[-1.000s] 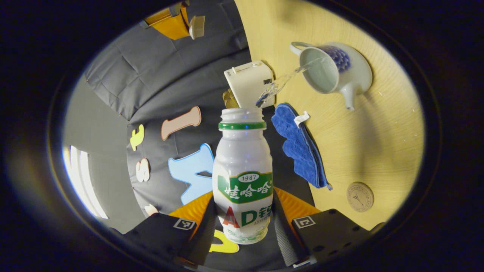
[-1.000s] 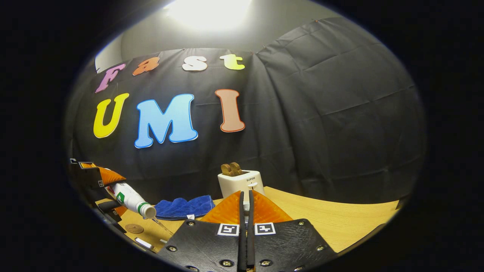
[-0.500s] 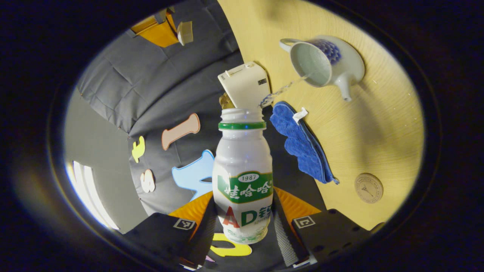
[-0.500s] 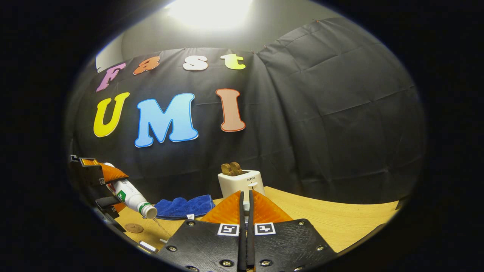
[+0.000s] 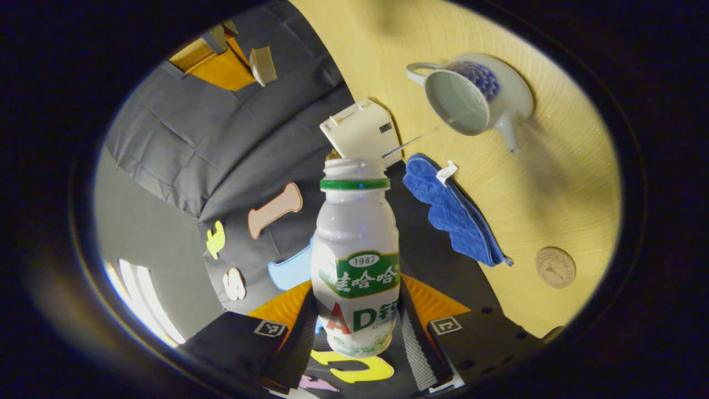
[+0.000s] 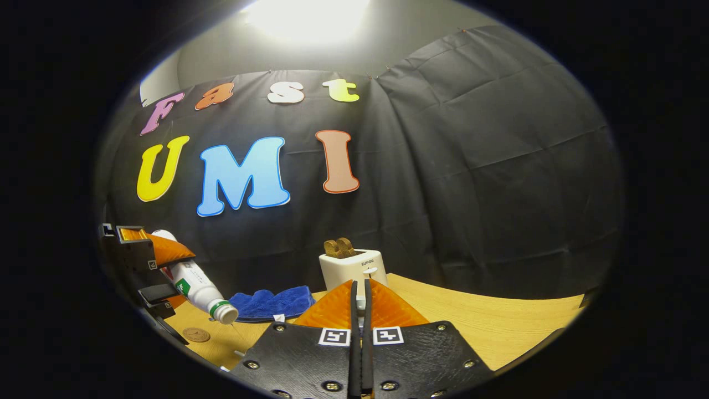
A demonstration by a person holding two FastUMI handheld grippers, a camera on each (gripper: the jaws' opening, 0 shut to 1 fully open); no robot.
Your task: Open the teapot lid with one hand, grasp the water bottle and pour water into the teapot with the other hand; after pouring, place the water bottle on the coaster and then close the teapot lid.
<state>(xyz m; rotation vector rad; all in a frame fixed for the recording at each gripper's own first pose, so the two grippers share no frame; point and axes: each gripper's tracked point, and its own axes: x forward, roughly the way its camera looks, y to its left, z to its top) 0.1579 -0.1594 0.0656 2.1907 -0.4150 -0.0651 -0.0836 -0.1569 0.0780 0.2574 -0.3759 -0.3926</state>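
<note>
Left claw (image 5: 354,332) has both fingers pressed on the lower half of the water bottle (image 5: 355,260), cap off, neck tipped down toward the bench (image 5: 532,194). From the right gripper view you can see that bottle (image 6: 195,284) angled mouth-down near the left edge. Only a thin thread of water runs from the mouth toward the open teapot (image 5: 471,97), so my guess is the pour is about done, though I can't tell how much is left inside the bottle.

Moving right on the bench: a white toaster (image 5: 363,130) stands at the back, a blue cloth (image 5: 451,213) lies beside it, the teapot sits past that with its lid off, and the round coaster (image 5: 555,267) lies near the front, well apart from the pot.

How I'd handle this bit: roll the bottle upright slowly while the mouth is over the pot opening, so the last drip lands inside and not on the cloth. Only then carry it across to the coaster and set it down flat before letting go.

Right claw (image 6: 360,310) has its fingers almost together, just a narrow slit between them. Whether the lid is pinched in there I can't tell from its own view, but a pale piece shows at the tips of the far claw (image 5: 261,64) up top.
</note>
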